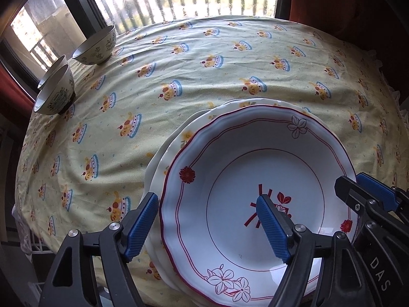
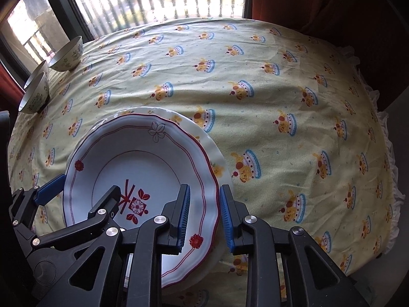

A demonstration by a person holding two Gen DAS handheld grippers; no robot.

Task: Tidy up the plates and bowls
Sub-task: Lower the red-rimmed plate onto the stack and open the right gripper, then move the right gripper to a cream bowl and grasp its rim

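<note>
The right gripper (image 2: 204, 217) fingers straddle the top plate's (image 1: 255, 179) rim, unpressed; the left gripper (image 1: 207, 227) stands wide astride its opposite rim. Plates stacked near the surface's (image 1: 204, 64) edge.

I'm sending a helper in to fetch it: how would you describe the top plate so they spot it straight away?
Start at the table under the yellow cartoon-print tablecloth by the window. Bowls stand at its far left edge; the stack of plates lies at the near edge. The top plate is white with a scalloped red-lined rim, red flowers and a red centre emblem, unlike the cream, yellow-flowered plate beneath.
</note>
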